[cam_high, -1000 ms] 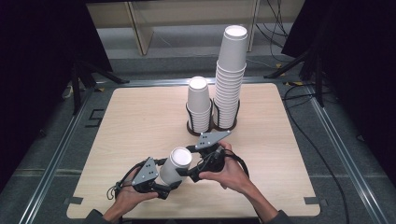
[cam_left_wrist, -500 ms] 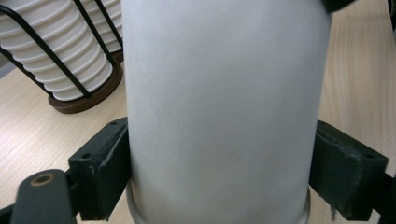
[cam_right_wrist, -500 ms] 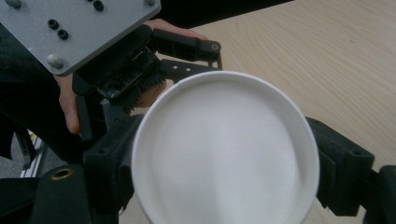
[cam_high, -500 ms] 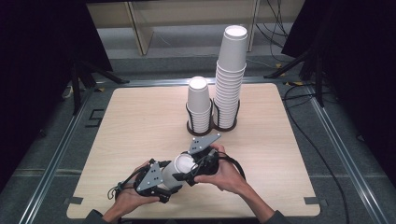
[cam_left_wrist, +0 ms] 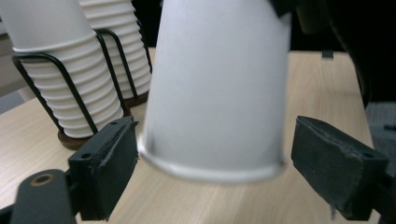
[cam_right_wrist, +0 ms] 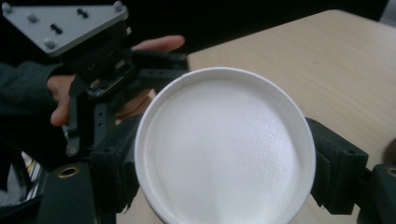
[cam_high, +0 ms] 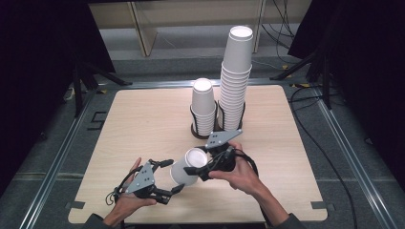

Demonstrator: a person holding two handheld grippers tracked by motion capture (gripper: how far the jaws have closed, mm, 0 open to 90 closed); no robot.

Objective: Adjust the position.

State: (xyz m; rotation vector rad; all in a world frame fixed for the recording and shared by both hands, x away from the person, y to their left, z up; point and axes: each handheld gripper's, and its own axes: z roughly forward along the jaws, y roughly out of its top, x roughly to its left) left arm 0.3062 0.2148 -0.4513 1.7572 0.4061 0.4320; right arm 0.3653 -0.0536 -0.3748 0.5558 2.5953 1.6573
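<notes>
The right gripper (cam_high: 197, 168) pinches a white paper cup (cam_high: 187, 167) at its wide end above the table (cam_high: 143, 119), while the cup's narrow end sits between the spread jaws of the left gripper (cam_high: 168, 176), touching the one at left in the left gripper view and clear of the other.

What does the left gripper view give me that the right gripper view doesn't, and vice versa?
Left gripper view, not the right: two cup stacks in a wire rack, and the outer wall of the cup. Right gripper view, not the left: the cup's open mouth, plus the left gripper and the hand holding it. Both: the cup between that view's own jaws, and the table.
</notes>
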